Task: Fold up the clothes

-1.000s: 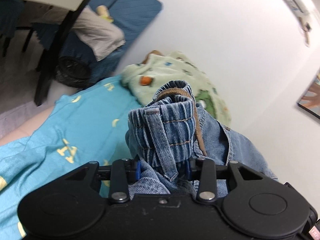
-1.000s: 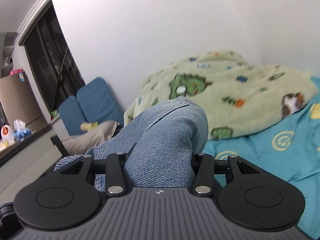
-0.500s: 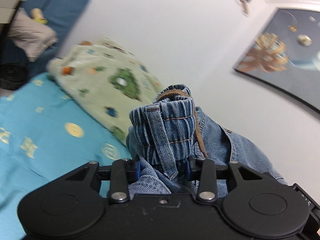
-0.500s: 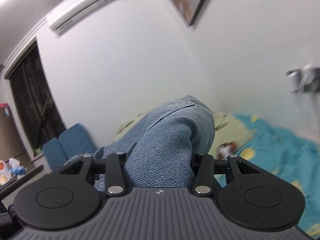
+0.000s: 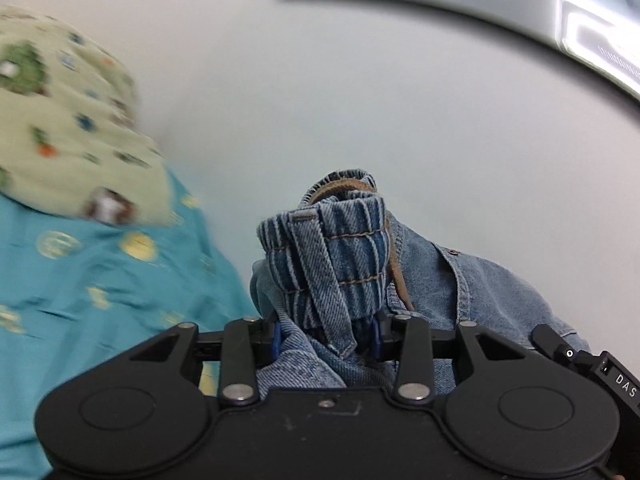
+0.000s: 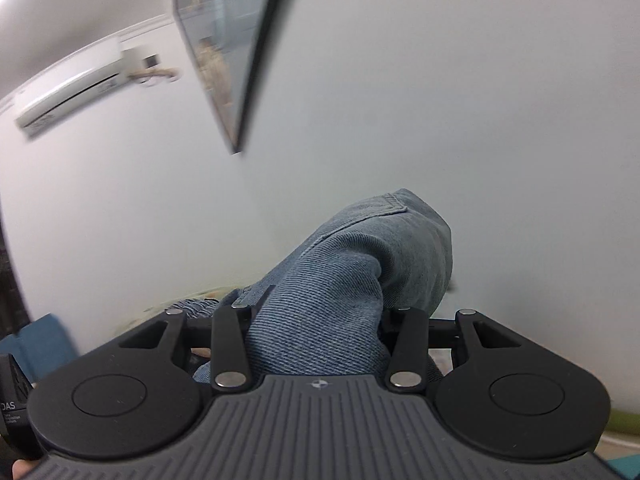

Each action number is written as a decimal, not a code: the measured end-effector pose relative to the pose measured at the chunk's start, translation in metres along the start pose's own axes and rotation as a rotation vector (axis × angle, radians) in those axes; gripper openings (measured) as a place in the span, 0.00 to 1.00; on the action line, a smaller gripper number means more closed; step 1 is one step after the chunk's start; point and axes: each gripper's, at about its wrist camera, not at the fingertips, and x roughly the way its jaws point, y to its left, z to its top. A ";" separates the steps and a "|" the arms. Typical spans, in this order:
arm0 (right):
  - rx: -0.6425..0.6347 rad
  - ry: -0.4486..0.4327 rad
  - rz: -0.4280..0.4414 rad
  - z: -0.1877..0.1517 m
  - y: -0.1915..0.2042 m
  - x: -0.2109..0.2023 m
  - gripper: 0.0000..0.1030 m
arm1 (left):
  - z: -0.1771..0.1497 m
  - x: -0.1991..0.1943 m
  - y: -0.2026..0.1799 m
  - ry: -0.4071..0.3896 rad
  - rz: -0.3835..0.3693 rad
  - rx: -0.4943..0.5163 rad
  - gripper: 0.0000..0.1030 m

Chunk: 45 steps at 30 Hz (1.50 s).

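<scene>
In the left wrist view, the left gripper [image 5: 326,336] is being kept clenched on the striped waistband of the faded blue denim jeans [image 5: 332,256]. The camera is being tilted upward: the turquoise patterned bedsheet [image 5: 100,280] and pale green printed blanket [image 5: 68,132] are being pushed toward the left edge, blurred. Judged from this, the jeans are being lifted clear of the bed.

In the right wrist view, the right gripper [image 6: 318,330] is being held clamped on a denim fold [image 6: 360,264]; wall, dark-framed picture [image 6: 228,52] and white air conditioner [image 6: 72,88] are now being shown. The hanging legs are being hidden.
</scene>
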 end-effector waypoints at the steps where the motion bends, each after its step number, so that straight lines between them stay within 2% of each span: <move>1: 0.001 -0.011 -0.032 -0.004 -0.013 -0.002 0.44 | -0.006 0.018 -0.004 0.025 -0.021 0.016 0.34; 3: 0.001 -0.014 -0.090 -0.012 -0.036 -0.003 0.44 | -0.020 0.050 -0.009 0.069 -0.060 0.063 0.34; 7: 0.001 0.058 -0.162 -0.042 -0.057 0.006 0.45 | -0.055 0.106 -0.006 0.152 -0.116 0.127 0.34; 12: 0.002 0.148 -0.251 -0.079 -0.084 0.017 0.45 | -0.097 0.160 0.015 0.251 -0.096 0.123 0.34; 16: 0.002 0.221 -0.323 -0.108 -0.105 0.026 0.45 | -0.123 0.176 0.027 0.296 -0.075 0.174 0.34; 19: 0.007 0.297 -0.377 -0.127 -0.119 0.036 0.46 | -0.126 0.173 0.027 0.289 -0.101 0.215 0.35; 22: 0.053 0.363 -0.403 -0.133 -0.126 0.044 0.46 | -0.127 0.172 0.022 0.293 -0.102 0.246 0.37; 27: 0.106 0.377 -0.409 -0.118 -0.136 0.045 0.51 | -0.124 0.166 0.011 0.326 -0.065 0.282 0.44; 29: 0.114 0.375 -0.410 -0.120 -0.139 0.037 0.54 | -0.123 0.159 0.007 0.330 -0.042 0.303 0.48; 31: 0.103 0.367 -0.417 -0.121 -0.137 0.027 0.55 | -0.121 0.149 0.003 0.316 -0.027 0.316 0.56; 33: 0.087 0.355 -0.423 -0.118 -0.135 0.018 0.61 | -0.117 0.136 -0.002 0.292 -0.021 0.325 0.73; 34: 0.074 0.339 -0.422 -0.115 -0.132 0.014 0.67 | -0.113 0.129 -0.005 0.270 -0.017 0.332 0.76; 36: 0.046 0.303 -0.435 -0.105 -0.127 0.005 0.69 | -0.105 0.113 -0.014 0.220 -0.007 0.349 0.87; 40: 0.008 0.231 -0.421 -0.083 -0.112 -0.008 0.72 | -0.089 0.078 -0.038 0.156 0.019 0.413 0.89; 45: -0.021 0.198 -0.363 -0.058 -0.088 -0.017 0.72 | -0.060 0.030 -0.059 0.094 0.038 0.444 0.93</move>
